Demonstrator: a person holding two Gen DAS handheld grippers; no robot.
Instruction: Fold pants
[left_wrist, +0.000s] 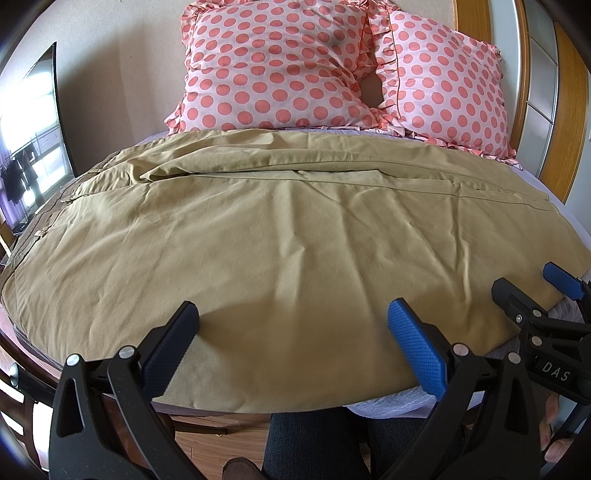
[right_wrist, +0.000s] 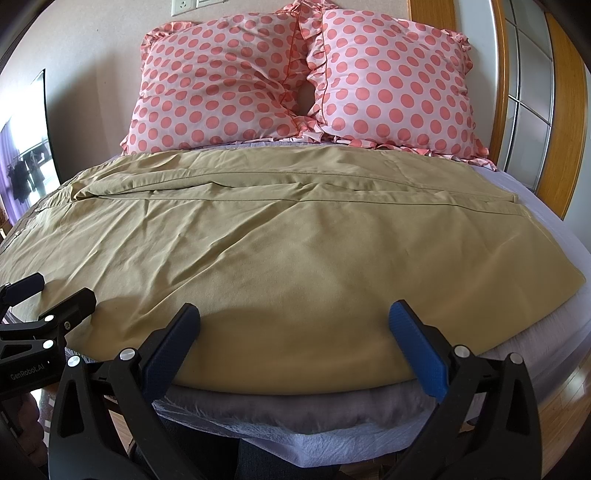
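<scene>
Tan pants (left_wrist: 280, 236) lie spread sideways across the bed, waistband at the left, leg cuffs at the right, one leg lying behind the other. They also show in the right wrist view (right_wrist: 288, 240). My left gripper (left_wrist: 291, 325) is open and empty, just above the near edge of the pants. My right gripper (right_wrist: 293, 325) is open and empty, over the near edge further right. The right gripper also shows in the left wrist view (left_wrist: 528, 291), and the left gripper in the right wrist view (right_wrist: 55, 291), both open.
Two pink polka-dot pillows (left_wrist: 280, 70) (right_wrist: 391, 81) lean at the head of the bed. The lavender sheet (right_wrist: 554, 206) shows at the right. A wooden door frame (right_wrist: 565, 110) stands right, a window (left_wrist: 33, 140) left. My legs (left_wrist: 314, 446) are at the bed's near edge.
</scene>
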